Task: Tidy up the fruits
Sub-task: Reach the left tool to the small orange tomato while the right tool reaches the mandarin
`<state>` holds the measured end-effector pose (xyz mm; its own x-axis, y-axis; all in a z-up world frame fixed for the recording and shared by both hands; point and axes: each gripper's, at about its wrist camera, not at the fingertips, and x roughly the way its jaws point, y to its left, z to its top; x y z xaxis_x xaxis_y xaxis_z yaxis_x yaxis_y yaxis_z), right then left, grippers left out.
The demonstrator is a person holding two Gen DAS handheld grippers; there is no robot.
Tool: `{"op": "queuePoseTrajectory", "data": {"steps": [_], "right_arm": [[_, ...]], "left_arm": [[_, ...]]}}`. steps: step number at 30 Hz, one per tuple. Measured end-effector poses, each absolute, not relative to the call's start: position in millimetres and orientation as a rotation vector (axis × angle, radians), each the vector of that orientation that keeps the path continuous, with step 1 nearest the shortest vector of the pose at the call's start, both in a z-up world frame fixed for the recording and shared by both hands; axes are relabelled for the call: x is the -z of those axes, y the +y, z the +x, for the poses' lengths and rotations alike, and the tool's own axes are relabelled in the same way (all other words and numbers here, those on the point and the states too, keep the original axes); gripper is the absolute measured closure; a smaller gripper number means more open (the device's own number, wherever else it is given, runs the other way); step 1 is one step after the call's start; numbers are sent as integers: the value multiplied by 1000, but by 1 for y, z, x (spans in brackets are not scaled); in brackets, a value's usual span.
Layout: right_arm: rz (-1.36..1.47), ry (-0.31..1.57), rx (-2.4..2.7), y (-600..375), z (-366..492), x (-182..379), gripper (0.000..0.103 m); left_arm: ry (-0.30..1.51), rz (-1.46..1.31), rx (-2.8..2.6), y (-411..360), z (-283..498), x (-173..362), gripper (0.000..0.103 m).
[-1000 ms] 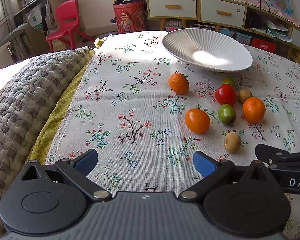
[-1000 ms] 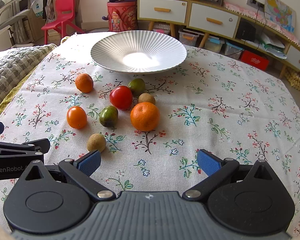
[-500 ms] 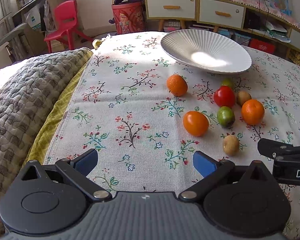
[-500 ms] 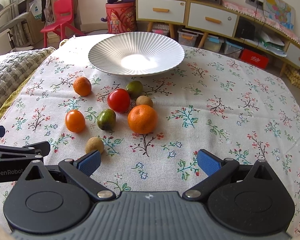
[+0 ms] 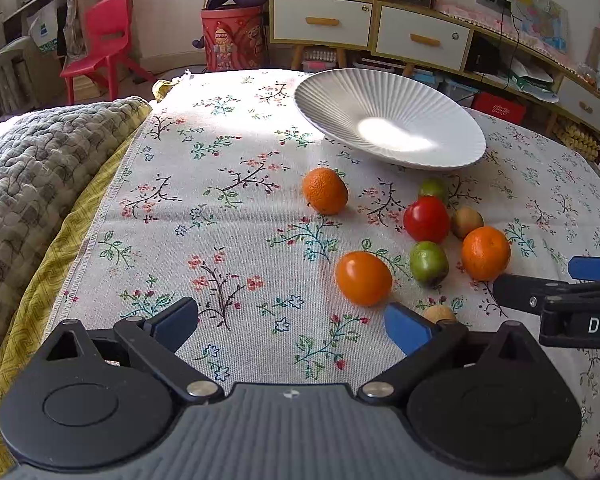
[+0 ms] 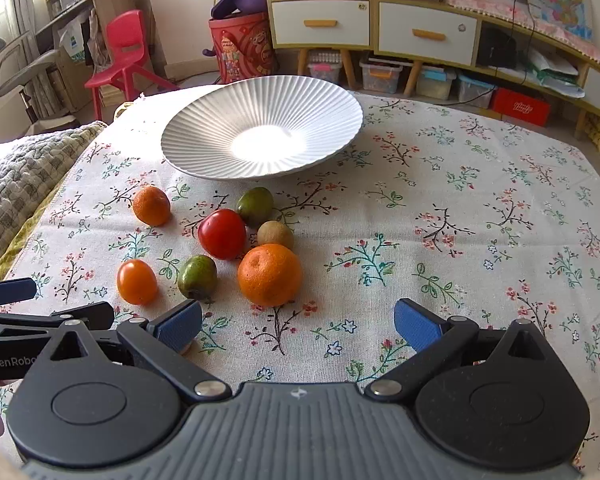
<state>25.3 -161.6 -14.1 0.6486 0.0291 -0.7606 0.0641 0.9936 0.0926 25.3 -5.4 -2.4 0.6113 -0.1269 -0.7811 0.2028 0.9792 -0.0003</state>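
A white ribbed plate (image 6: 204, 128) stands empty at the back of the table; it also shows in the left wrist view (image 5: 324, 92). In front of it lie several fruits: a big orange (image 6: 269, 274), a red tomato (image 6: 221, 233), an orange tomato (image 6: 136, 281), a small mandarin (image 6: 151, 205), two green fruits (image 6: 197, 277) (image 6: 255, 201) and a brown kiwi (image 6: 275, 234). Another kiwi (image 5: 440, 313) is half hidden behind my left gripper's finger. My left gripper (image 5: 290, 322) is open and empty, near the orange tomato (image 5: 363, 277). My right gripper (image 6: 298, 325) is open and empty, just short of the big orange.
A floral tablecloth (image 6: 460, 216) covers the table. A grey quilt (image 5: 32, 184) lies along the left edge. Cabinets (image 6: 372, 32), a red chair (image 6: 124, 56) and a red bin (image 6: 242, 46) stand behind the table.
Both grippers have moved forward toward the fruits, which now look larger and nearer. The front kiwi has slipped partly behind the fingers. Both stay open.
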Motion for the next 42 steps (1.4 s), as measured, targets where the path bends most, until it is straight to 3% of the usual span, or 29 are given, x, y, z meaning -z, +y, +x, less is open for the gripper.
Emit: {"op": "queuePoseTrajectory", "data": {"steps": [5, 7, 16, 22, 29, 33, 42], "right_arm": [[86, 856, -4, -161, 30, 15, 8], [92, 864, -14, -162, 33, 16, 15], [111, 905, -45, -161, 43, 26, 36], [97, 892, -73, -158, 46, 27, 42], [68, 880, -105, -153, 49, 29, 50], [77, 875, -119, -155, 50, 29, 56], [80, 868, -119, -156, 51, 29, 65]], "left_arm": [[884, 98, 212, -9, 29, 7, 23], [887, 86, 228, -9, 31, 8, 32], [903, 60, 307, -14, 38, 15, 55], [883, 47, 336, -18, 39, 14, 67], [866, 44, 370, -23, 40, 15, 71], [868, 51, 373, -26, 41, 17, 81], [864, 55, 371, -28, 42, 17, 84]]}}
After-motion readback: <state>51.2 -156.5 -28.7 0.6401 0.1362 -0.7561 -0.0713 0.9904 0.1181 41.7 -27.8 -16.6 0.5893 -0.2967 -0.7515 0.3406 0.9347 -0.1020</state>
